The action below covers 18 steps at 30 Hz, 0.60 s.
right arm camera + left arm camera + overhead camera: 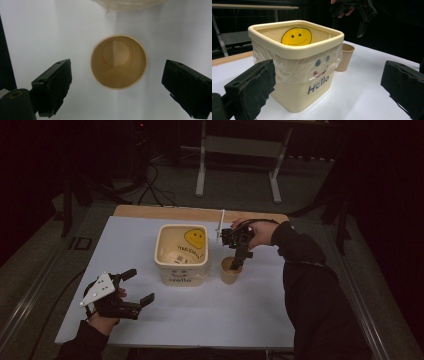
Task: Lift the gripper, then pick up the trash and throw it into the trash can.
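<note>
two hand-held grippers are showing in the high view: the right hand-held gripper (239,254) is hanging released over the small tan paper cup (230,270) at frame centre, beside the cream square plastic bin (181,254); the left hand-held gripper (135,287) is gaping released at lower left over the white surface (210,315).

one lined bin (181,255), one paper cup (230,271), two tongs.
</note>
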Motion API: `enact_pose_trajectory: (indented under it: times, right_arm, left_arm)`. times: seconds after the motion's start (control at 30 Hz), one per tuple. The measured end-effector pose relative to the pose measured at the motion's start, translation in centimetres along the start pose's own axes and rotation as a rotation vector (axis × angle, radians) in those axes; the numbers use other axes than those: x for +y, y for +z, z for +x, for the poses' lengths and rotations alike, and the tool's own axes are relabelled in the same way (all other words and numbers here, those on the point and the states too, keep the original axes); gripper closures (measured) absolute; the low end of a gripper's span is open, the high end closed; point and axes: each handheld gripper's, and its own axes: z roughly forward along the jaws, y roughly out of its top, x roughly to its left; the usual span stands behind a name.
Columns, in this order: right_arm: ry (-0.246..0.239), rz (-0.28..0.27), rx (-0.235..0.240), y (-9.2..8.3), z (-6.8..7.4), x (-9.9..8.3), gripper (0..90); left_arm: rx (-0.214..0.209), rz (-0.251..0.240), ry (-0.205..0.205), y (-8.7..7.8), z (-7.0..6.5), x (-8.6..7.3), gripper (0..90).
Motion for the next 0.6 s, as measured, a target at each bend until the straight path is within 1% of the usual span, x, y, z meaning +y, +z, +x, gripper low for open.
enact_pose_trajectory:
  times: [0.17, 0.33, 0.5, 0.53, 0.57, 0.6]
  right_arm:
    - [0.005, 0.006, -0.002, 0.9, -0.3, 0.0, 9.3]
    - [0.001, 0.004, -0.006, 1.4, -0.3, -0.1, 9.3]
    - [0.009, -0.005, 0.004, 2.5, -0.3, -0.4, 9.3]
    - [0.009, -0.005, 0.004, 2.5, -0.3, -0.4, 9.3]
    - [0.013, 0.009, 0.004, 2.9, -0.4, -0.5, 9.3]
    - [0.013, 0.009, 0.004, 2.9, -0.4, -0.5, 9.3]
  left_arm:
    - [-0.002, 0.001, -0.002, 0.0, 0.0, 0.0, 0.7]
    - [-0.004, -0.002, -0.004, 0.0, 0.0, 0.0, 0.7]
    - [-0.011, 0.003, -0.008, 0.0, 0.1, 0.0, 0.7]
    - [-0.011, 0.003, -0.008, 0.0, 0.1, 0.0, 0.7]
    - [-0.011, 0.001, -0.009, -0.1, 0.1, 0.0, 0.7]
    - [-0.011, 0.001, -0.009, -0.1, 0.1, 0.0, 0.7]
